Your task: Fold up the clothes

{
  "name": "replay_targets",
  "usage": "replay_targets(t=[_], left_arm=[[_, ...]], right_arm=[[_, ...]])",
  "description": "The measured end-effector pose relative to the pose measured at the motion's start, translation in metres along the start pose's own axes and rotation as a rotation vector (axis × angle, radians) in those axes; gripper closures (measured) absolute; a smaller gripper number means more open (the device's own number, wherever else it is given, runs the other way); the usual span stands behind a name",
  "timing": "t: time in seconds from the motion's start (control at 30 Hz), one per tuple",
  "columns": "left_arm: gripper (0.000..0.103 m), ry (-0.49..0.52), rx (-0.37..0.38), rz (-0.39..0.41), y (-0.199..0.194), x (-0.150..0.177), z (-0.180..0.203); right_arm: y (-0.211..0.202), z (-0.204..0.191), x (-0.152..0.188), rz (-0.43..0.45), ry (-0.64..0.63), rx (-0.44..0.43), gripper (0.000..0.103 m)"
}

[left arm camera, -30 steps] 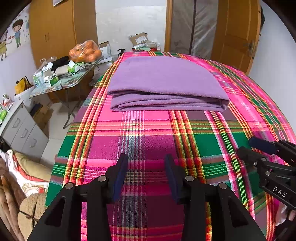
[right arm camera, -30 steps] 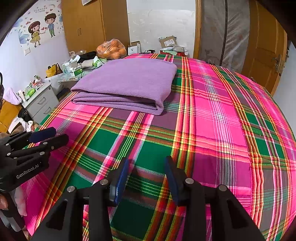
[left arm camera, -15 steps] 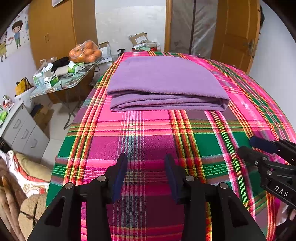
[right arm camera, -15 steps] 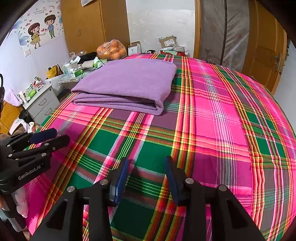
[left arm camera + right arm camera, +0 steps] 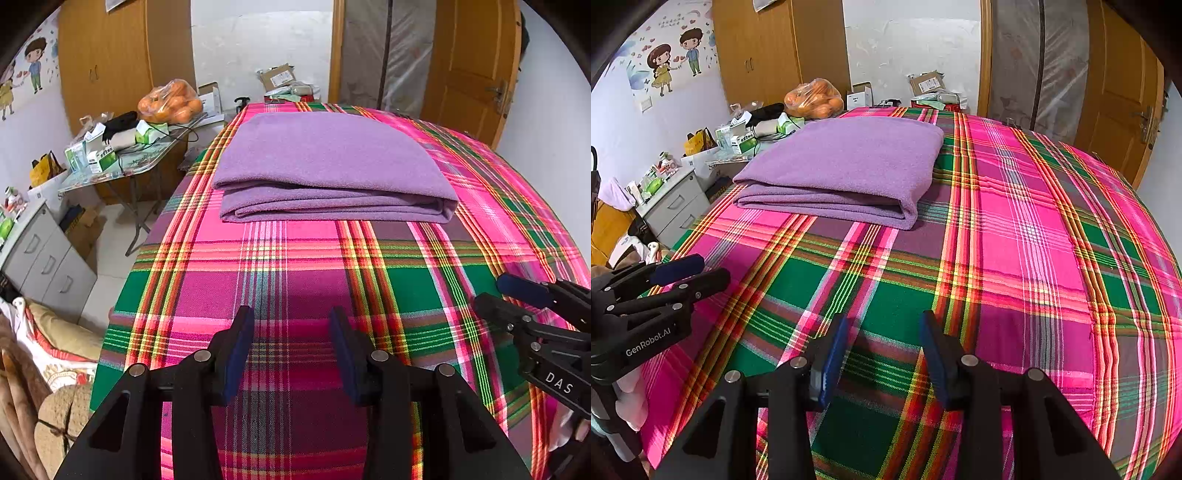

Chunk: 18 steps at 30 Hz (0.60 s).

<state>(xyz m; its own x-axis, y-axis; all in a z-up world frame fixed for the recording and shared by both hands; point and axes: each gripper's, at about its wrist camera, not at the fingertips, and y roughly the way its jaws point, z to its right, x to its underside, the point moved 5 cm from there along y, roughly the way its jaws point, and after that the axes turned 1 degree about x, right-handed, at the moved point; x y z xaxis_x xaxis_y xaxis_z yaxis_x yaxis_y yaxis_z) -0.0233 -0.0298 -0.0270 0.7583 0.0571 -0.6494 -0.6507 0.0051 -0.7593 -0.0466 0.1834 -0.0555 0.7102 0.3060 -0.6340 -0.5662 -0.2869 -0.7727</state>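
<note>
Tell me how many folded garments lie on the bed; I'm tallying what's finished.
1: a folded purple garment lies on the plaid bedspread, at its far left part, ahead of both open claws. Nothing else folded shows there; items behind it could be hidden.

Two hand-held grippers, both of matte black plastic, were built alike. The left gripper (image 5: 290, 354) carried angular, triangular-framed arms fastened with round silver screws (image 5: 379, 356), and its fingers (image 5: 240, 349) were lined with dark blue pads. The right gripper (image 5: 882, 356) had brighter blue pads. White lettering read "GenRobot.AI" (image 5: 648, 342) on one housing and "DAS" (image 5: 558, 383) on the other.
</note>
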Motion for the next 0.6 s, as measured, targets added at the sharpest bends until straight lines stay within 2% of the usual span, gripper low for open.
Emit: replay_targets(t=[0.23, 0.6], left_arm=[[0.059, -0.013, 0.017, 0.003, -0.0006, -0.0005, -0.0029], [0.059, 0.003, -0.002, 0.0, 0.0007, -0.0013, -0.0032]], right_arm=[[0.0002, -0.0002, 0.0004, 0.0, 0.0, 0.001, 0.062], [-0.0003, -0.0007, 0.0005, 0.0, 0.002, 0.001, 0.062]])
